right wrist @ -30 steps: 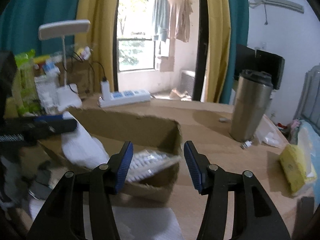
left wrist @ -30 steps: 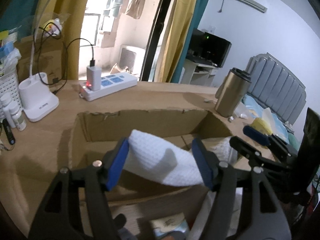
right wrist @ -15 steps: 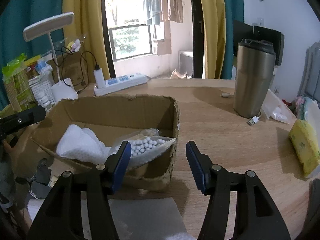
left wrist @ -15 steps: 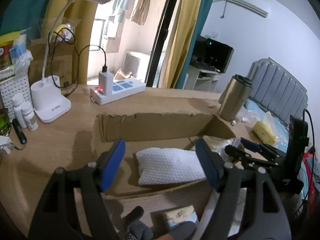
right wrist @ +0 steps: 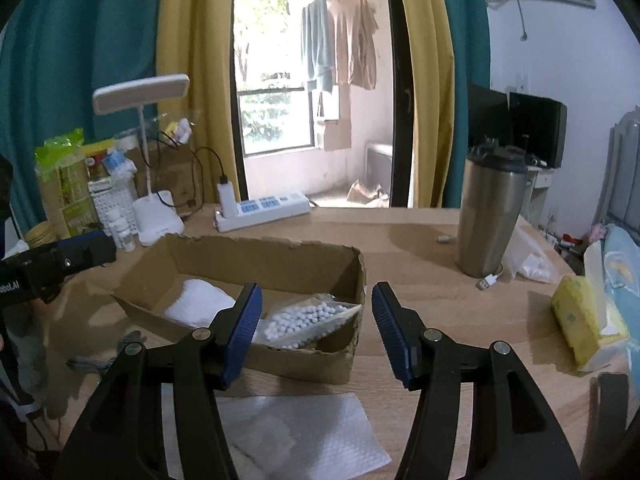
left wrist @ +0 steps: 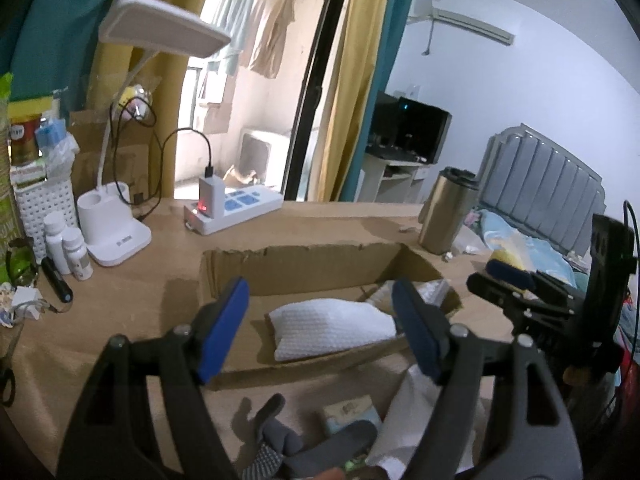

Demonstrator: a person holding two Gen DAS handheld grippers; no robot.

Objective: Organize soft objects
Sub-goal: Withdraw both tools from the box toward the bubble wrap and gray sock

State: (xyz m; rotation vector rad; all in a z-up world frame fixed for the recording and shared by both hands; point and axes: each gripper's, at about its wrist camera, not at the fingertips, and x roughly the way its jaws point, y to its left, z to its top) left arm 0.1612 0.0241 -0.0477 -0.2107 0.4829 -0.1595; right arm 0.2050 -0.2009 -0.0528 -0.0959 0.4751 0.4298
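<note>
Two empty, spread claws hang before the cardboard box point(right wrist: 352, 276): right gripper point(right wrist: 316, 328) directly above the flat white sheet point(right wrist: 304, 436), left gripper point(left wrist: 320, 328) farther.

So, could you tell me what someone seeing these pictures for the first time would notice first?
Most likely the torn cardboard box in the middle of the wooden desk, holding a white textured pack and, towards its right end, a clear bag of small white balls. Both the left gripper and the right gripper frame it with open blue-padded jaws, holding nothing. Behind, a steel tumbler stands to the right and a white power strip near the bright doorway.
</note>
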